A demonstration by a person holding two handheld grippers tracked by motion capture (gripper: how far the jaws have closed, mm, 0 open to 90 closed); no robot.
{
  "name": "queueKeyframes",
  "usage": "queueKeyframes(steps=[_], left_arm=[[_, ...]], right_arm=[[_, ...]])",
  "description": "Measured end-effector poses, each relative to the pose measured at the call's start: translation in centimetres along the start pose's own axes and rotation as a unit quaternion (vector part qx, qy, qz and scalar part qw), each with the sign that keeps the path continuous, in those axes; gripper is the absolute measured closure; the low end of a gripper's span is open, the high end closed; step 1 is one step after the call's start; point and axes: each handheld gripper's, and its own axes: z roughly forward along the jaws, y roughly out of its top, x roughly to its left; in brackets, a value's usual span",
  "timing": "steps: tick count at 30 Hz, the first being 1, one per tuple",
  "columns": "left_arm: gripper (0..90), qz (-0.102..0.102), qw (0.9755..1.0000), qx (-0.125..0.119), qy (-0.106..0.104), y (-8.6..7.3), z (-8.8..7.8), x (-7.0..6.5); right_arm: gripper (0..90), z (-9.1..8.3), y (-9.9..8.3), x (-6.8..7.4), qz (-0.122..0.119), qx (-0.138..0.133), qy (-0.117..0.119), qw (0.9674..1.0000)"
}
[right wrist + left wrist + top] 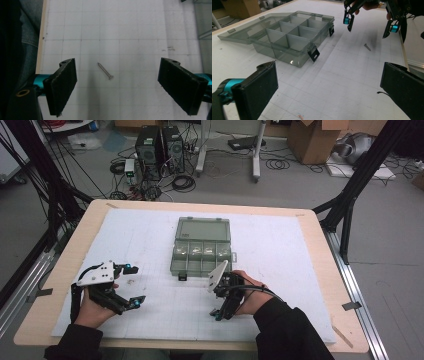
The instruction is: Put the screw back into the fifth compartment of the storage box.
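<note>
where right gripper point(117, 85) gapes, screw point(105, 71) lies between.

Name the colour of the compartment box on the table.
Translucent smoky grey box, clearest in the left gripper view.

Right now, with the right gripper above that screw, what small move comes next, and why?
Probably lower the right gripper straight down, then close: the screw lies flat on the white mat between its open jaws, not yet touched by either pad.

I am looking at a lab or workshop: two PC towers point(160, 146) sit on the floor amid tangled cables point(182, 182), cardboard boxes point(312, 140) behind, black rig struts point(350, 200) flanking the gridded surface point(280, 250).
</note>
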Motion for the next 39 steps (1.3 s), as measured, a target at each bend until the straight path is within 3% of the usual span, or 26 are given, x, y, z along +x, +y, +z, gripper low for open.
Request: queueKeyframes(steps=[16,30,32,39], left_arm=[[1.7,0.0,1.0,-0.001,0.001,0.0,-0.1,0.0],[1.7,0.001,1.0,0.0,0.001,0.0,-0.1,0.0],[1.7,0.001,1.0,-0.001,0.001,0.1,-0.1,0.0],[1.7,0.001,1.0,-0.001,0.002,0.0,-0.1,0.0]], right_arm=[[19.6,0.9,1.0,0.4,-0.032,0.051,-0.004,0.9982],[28.3,1.5,2.0,0.8,-0.068,0.098,-0.009,0.9928],[33.6,1.6,2.1,0.8,-0.069,0.107,0.002,0.9919],[38.3,1.6,2.2,0.9,-0.078,0.113,-0.001,0.9905]])
